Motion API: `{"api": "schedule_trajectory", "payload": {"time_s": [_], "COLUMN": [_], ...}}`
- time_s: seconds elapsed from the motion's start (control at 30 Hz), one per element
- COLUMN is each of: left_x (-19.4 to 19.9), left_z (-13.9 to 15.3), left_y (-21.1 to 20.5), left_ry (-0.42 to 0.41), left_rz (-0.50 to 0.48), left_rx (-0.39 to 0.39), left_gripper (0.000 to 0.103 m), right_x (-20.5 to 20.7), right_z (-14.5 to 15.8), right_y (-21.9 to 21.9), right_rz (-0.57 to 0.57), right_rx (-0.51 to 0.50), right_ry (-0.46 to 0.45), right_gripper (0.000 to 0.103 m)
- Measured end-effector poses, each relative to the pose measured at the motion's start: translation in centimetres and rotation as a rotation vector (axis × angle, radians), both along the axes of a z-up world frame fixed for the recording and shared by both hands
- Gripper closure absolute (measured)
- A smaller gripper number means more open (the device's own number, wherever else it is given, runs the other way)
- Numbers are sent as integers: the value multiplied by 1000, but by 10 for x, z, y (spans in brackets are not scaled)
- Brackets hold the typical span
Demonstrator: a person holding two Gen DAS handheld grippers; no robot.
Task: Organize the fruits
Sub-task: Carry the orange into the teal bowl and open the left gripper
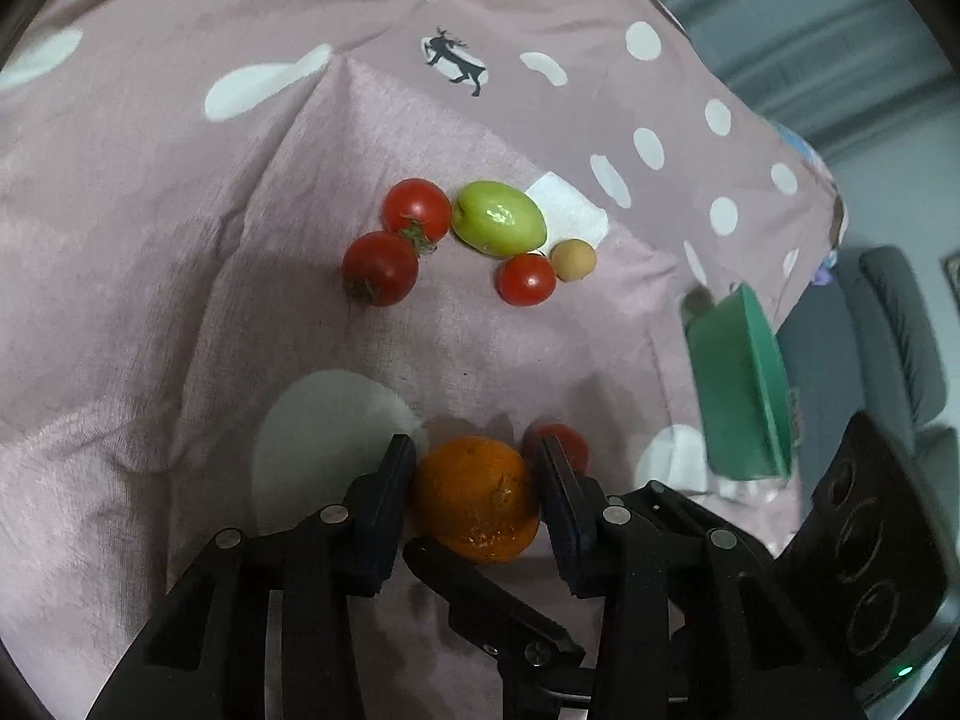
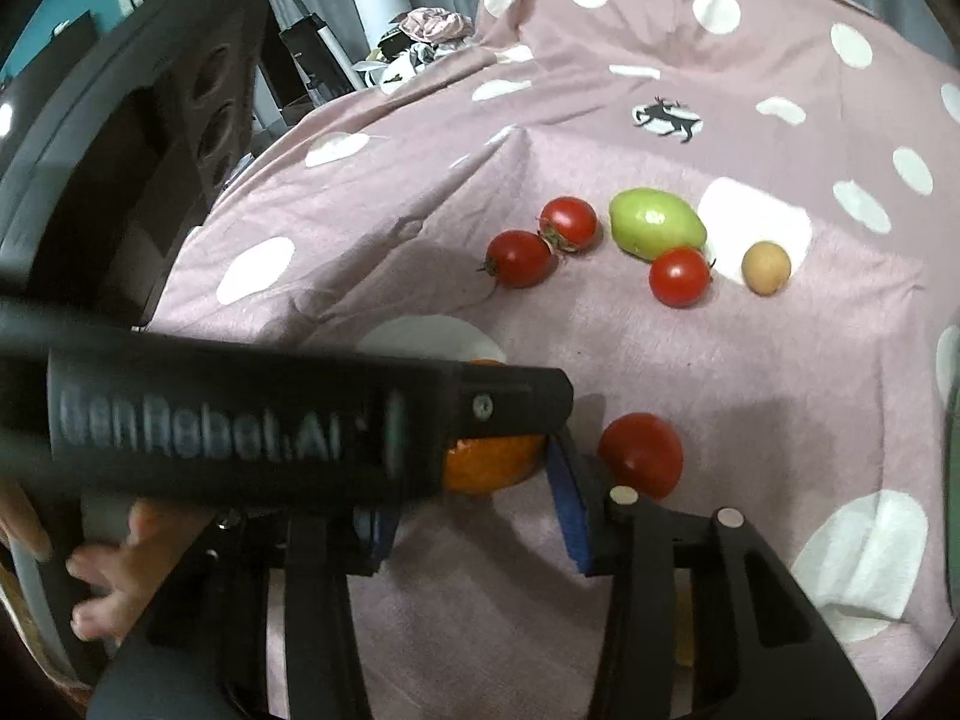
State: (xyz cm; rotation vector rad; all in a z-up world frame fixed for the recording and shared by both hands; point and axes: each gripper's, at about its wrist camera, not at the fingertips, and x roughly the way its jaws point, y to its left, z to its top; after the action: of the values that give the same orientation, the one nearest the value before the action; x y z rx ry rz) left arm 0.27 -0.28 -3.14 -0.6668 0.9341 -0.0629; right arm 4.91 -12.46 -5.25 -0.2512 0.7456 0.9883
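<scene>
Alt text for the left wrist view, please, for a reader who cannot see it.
The left gripper has its two black fingers on either side of an orange on a pink polka-dot blanket. Farther off lie three red tomatoes, a green fruit and a small tan fruit; a green container is at right.

orange (image 1: 474,495) between tongs, tomatoes (image 1: 380,267) beyond

Orange (image 2: 492,468) mostly hidden behind blurred left gripper body; green container (image 1: 741,387) motion-blurred; right gripper (image 2: 474,516) left finger obscured.
</scene>
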Motion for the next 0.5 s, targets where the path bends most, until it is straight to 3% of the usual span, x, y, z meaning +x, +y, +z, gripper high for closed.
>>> {"api": "schedule_trajectory", "payload": {"time_s": [0.07, 0.23, 0.37, 0.5], "left_x": [-1, 10, 43, 81], "left_z": [7, 43, 73, 92], "left_y": [-3, -35, -85, -158], "left_ry": [-10, -71, -126, -187], "left_rz": [0, -46, -145, -273], "left_rx": [-3, 75, 69, 114], "left_gripper": [62, 62, 62, 62], "right_x": [-1, 3, 15, 32], "right_z": [5, 32, 57, 72], "right_y": [-2, -31, -76, -145], "right_rz": [-4, -46, -150, -298], "right_rx": [13, 80, 121, 167], "right_ry": [-11, -64, -151, -191], "right_gripper": [59, 59, 59, 59]}}
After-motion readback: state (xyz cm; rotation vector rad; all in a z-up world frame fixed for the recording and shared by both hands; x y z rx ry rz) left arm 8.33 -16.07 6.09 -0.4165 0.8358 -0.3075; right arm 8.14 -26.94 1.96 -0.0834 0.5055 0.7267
